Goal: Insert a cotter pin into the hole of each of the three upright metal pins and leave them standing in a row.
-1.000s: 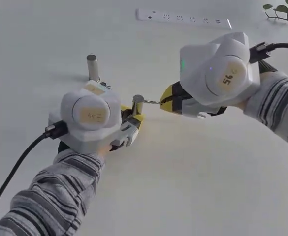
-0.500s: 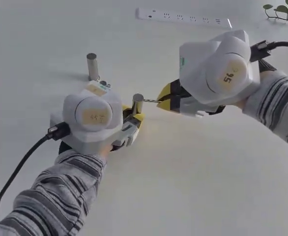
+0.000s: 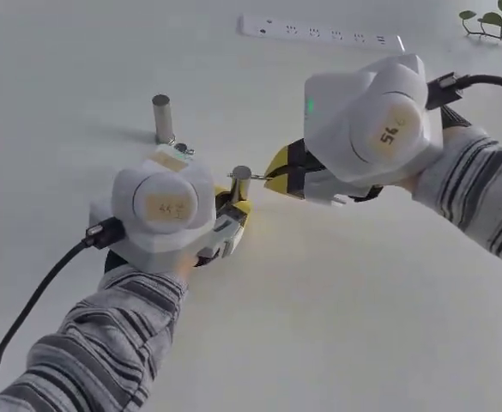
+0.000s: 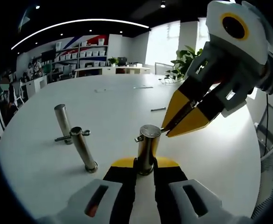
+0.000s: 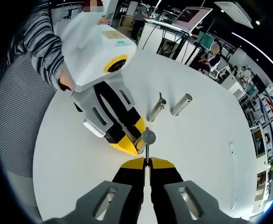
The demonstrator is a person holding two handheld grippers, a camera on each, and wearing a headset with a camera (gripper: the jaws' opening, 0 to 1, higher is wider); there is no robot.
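My left gripper [image 3: 233, 211] is shut on the lower part of an upright metal pin [image 3: 240, 183], seen close between its jaws [image 4: 146, 145]. My right gripper [image 3: 274, 174] is shut on a thin cotter pin [image 5: 147, 150] that runs into the hole near the pin's top. The cotter pin's tip [image 4: 138, 138] sticks out on the far side. Behind the left gripper stands a second metal pin [image 4: 83, 149] with a cotter pin across its top. A plain third pin [image 3: 161, 118] stands farther back.
A loose cotter pin [image 4: 158, 109] lies on the white table beyond the held pin. A white power strip [image 3: 319, 33] runs along the far edge, with a plant [image 3: 495, 19] at the far right. A black cable [image 3: 36, 292] trails from the left gripper.
My right gripper has moved left toward the held pin, and the cotter pin has slid further into the hole. The left gripper holds the pin in the same place.
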